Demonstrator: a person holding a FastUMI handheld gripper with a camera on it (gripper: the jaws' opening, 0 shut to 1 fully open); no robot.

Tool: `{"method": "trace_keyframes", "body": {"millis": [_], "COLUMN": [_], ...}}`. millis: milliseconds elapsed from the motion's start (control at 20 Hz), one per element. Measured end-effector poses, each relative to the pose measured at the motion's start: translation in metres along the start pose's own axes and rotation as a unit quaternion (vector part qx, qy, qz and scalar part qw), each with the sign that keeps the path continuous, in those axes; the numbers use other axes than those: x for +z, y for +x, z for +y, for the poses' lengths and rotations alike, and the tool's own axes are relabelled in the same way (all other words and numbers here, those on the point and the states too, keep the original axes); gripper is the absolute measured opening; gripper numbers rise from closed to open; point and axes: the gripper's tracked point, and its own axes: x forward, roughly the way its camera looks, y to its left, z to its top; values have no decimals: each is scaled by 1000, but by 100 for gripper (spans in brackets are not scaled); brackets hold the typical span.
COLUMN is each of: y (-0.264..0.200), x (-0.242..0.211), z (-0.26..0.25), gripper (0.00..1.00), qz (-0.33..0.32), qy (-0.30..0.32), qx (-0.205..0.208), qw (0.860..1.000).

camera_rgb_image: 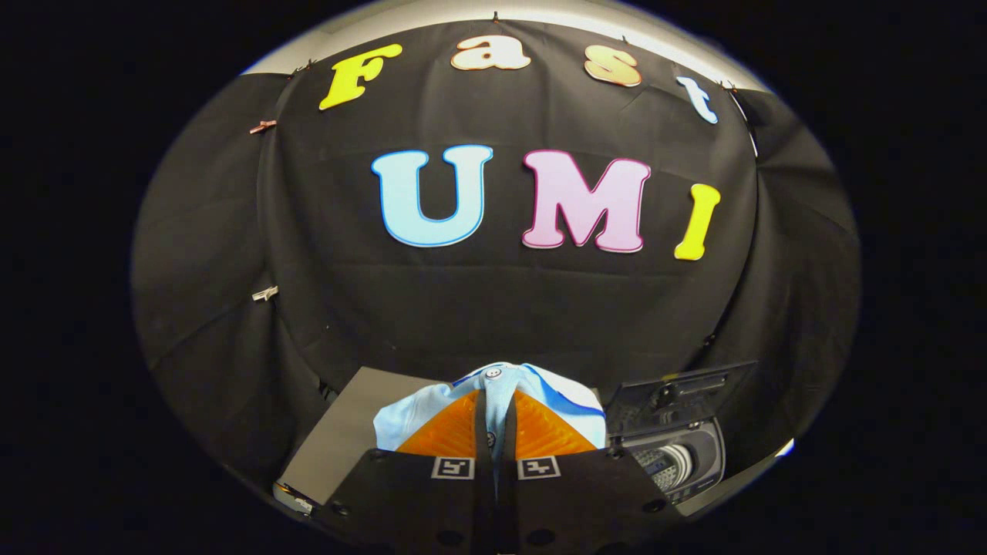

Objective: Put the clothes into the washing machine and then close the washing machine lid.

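My gripper point(494, 408) is shut on a light blue garment point(501, 381) with a dark blue trim and a small white button at its top. The cloth is pinched between both fingers and spills out on either side of them, lifted above the surface. To the right of the fingers and lower down stands a small toy washing machine point(678, 455). Its dark lid point(678, 393) is raised open at the back, and the round drum opening point(669, 461) faces up.
A grey table top point(347, 432) lies below and to the left of the fingers, with its edge at the left front. The black cloth wall rises behind everything.
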Motion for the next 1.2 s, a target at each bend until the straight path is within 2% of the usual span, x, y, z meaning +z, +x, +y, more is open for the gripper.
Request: {"method": "trace_keyframes", "body": {"millis": [250,500,900,1200], "y": [-20,-32,-15,27], "x": [34,39,-35,-132], "z": [-61,-140,-264,-330], "gripper": [6,5,5,6], "qz": [-23,-25,34,102], "qy": [5,8,20,21], "qx": [-21,-45,-81,-100], "qw": [1000,999,996,989]}}
